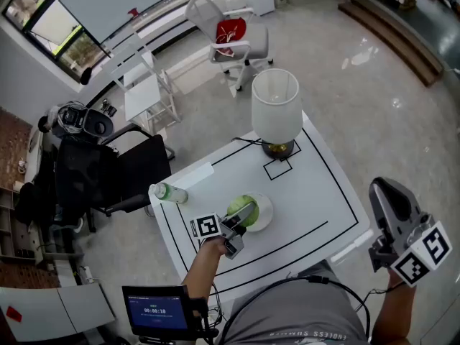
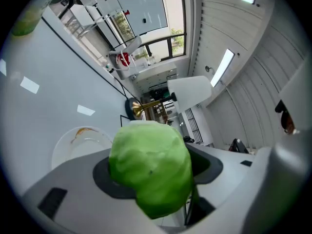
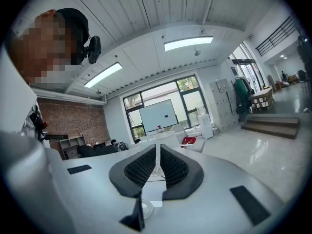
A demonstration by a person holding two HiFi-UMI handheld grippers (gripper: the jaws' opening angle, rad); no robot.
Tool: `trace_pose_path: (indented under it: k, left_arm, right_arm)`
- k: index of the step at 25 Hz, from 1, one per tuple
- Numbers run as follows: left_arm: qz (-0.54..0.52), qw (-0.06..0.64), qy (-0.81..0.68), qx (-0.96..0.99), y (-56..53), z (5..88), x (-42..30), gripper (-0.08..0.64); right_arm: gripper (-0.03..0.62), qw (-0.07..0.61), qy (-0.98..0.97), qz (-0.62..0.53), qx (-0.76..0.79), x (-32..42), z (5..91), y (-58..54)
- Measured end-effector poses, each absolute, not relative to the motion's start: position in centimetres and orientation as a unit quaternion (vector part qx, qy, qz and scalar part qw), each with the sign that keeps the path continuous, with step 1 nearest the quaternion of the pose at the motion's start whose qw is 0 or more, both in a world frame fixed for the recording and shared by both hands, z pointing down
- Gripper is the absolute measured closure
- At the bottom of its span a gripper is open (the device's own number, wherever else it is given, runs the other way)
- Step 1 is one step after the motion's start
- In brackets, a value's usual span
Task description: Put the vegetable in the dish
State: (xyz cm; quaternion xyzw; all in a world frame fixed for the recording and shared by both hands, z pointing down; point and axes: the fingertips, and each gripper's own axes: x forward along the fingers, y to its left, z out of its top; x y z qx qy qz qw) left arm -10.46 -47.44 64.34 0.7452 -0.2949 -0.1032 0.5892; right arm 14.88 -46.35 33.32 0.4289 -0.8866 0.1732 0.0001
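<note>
A round green vegetable point(image 1: 238, 205) is clamped between the jaws of my left gripper point(image 1: 244, 214), over the left part of the white dish point(image 1: 264, 215) in the middle of the table. Whether it rests in the dish I cannot tell. In the left gripper view the vegetable point(image 2: 151, 169) fills the gap between the jaws, and the dish point(image 2: 78, 143) lies just beyond, to the left. My right gripper point(image 1: 389, 194) is held up off the table's right edge, shut and holding nothing; its view point(image 3: 157, 167) looks across the table.
A lamp with a white shade point(image 1: 276, 110) stands at the far side of the white table point(image 1: 316, 192). A green-capped bottle point(image 1: 169, 192) lies near the left edge. A black chair point(image 1: 129, 175) stands left of the table, and a small screen point(image 1: 158, 311) is at its near corner.
</note>
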Motion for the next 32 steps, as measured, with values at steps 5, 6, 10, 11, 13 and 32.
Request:
trace_pose_path:
  k: [5,6,10,11,13,32]
  left_arm:
    - [-0.062,0.618,-0.27,0.736,-46.6,67.7,-9.1,0.268]
    - [-0.047,0.617,-0.27,0.738,-46.5,68.3,-9.0,0.268]
    - [-0.028,0.624,-0.264,0.735,-46.6,69.9,-8.6,0.268]
    - [-0.027,0.627,-0.262,0.733,-46.6,70.1,-8.5,0.268]
    - [-0.022,0.63,-0.257,0.732,-46.7,70.6,-8.4,0.268]
    - [0.174,0.566,-0.207,0.779,-44.5,73.1,-7.1,0.27]
  right_arm:
    - [0.578,0.006,-0.884,0.181,0.43,15.0,34.0,-46.7]
    - [0.578,0.007,-0.884,0.182,0.43,14.9,34.1,-46.8]
    - [0.578,0.009,-0.884,0.187,0.428,14.8,34.6,-47.2]
    - [0.578,0.01,-0.884,0.189,0.428,14.8,34.7,-47.3]
    - [0.578,0.011,-0.883,0.192,0.428,14.7,35.0,-47.4]
    - [0.578,0.024,-0.887,0.212,0.409,12.5,36.9,-48.4]
